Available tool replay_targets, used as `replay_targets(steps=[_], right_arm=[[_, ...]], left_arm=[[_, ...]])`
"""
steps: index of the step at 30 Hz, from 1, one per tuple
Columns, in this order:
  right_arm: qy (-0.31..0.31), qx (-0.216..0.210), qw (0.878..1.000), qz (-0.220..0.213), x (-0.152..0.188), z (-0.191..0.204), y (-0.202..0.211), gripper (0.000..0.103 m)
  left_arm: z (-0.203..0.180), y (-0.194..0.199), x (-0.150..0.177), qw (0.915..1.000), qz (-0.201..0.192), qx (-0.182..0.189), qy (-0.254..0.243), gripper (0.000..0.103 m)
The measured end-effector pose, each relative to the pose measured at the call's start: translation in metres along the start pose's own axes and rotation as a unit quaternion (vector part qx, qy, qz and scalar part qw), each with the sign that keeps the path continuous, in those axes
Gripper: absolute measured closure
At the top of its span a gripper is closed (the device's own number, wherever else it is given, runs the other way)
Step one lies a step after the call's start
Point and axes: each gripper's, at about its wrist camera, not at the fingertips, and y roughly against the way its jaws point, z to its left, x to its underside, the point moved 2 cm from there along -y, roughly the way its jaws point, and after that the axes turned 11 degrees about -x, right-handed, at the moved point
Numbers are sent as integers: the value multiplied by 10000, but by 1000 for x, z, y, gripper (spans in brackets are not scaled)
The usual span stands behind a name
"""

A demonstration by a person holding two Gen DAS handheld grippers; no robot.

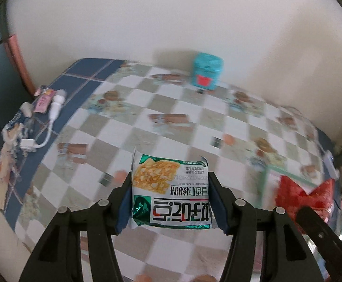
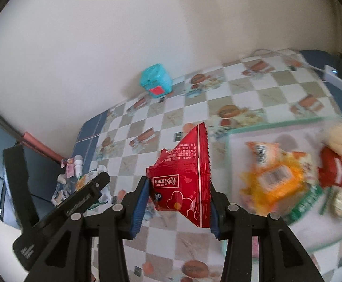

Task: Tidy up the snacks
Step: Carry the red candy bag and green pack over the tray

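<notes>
checked tablecloth covers the table below both grippers. a pale tray at the right holds an orange packet and other blurred snacks. a teal box stands by the wall. left gripper clamps a green-and-white biscuit pack above the cloth; right gripper pinches a red pouch in the air beside the tray

Soft, even daylight fills both views — the wall glows pale with no hard glare. The teal box throws a faint shadow on that wall. Motion blur smears the checkered surface and the snack tray at right — fisheye bending curves every edge, with dark vignette corners.
</notes>
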Motion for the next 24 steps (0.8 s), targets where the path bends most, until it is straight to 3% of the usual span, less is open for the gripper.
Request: replay_targets(steps=[7,12,24], right_arm=[[-635,601,9961,-146,15,-69,37,55],[-1217,844,9889,-139,26,-123,59,55],[-2122,1196,9696,-236,42,-199,91,55]], left_arm=[[-59,26,32,9964,-21,550,-647,43],[-103,35,55,9892,105,831,-1201,43],[-195,52,113,9588,208,1233,-2551,43]])
